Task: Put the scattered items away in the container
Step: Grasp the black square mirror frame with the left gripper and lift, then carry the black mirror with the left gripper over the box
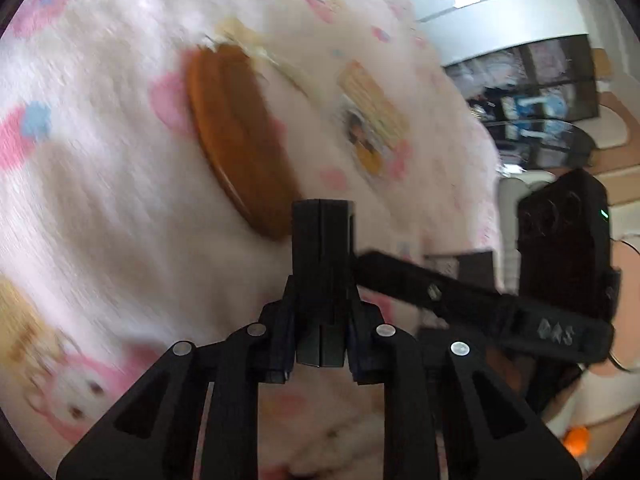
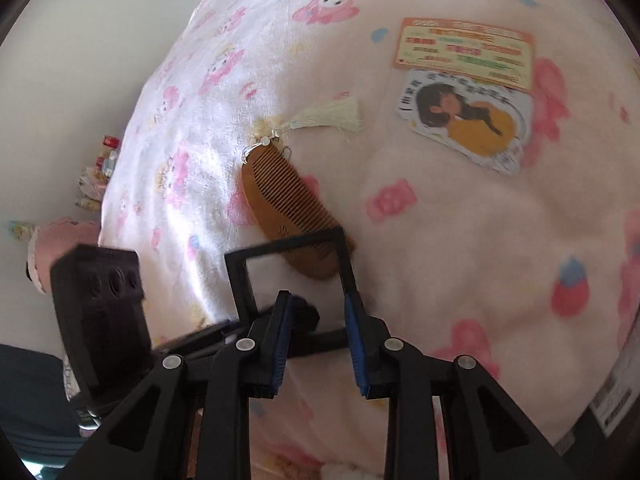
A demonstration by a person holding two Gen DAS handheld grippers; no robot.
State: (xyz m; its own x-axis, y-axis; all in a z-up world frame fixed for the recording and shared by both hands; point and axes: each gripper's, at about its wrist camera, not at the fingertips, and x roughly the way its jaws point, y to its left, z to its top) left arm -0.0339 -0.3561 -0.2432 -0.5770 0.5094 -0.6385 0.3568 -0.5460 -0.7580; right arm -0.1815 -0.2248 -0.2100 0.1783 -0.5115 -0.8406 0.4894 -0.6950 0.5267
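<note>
Counts first: one wooden comb (image 2: 288,208), one pale tassel (image 2: 328,116) tied to its end, and two cards, so three loose items. All of them lie on the pink cartoon-print blanket (image 2: 460,240).

In the right wrist view the comb sits toward the blanket's left edge. The orange card (image 2: 464,52) and the picture card (image 2: 468,124) lie further in, touching or overlapping each other and well apart from the comb.

I also see one black frame (image 2: 240,276), tilted, with its far rail crossing over the comb's near end.

My right gripper (image 2: 316,296) points steeply down. Its blue pads are closed onto the near part of the frame, and the frame's right rail meets the right pad.

My left gripper (image 1: 322,216) angles down at the blanket with its fingers pressed together. The view is blurred, so I can't tell whether anything is pinched. Its tip is just beside the comb's near end.
</note>
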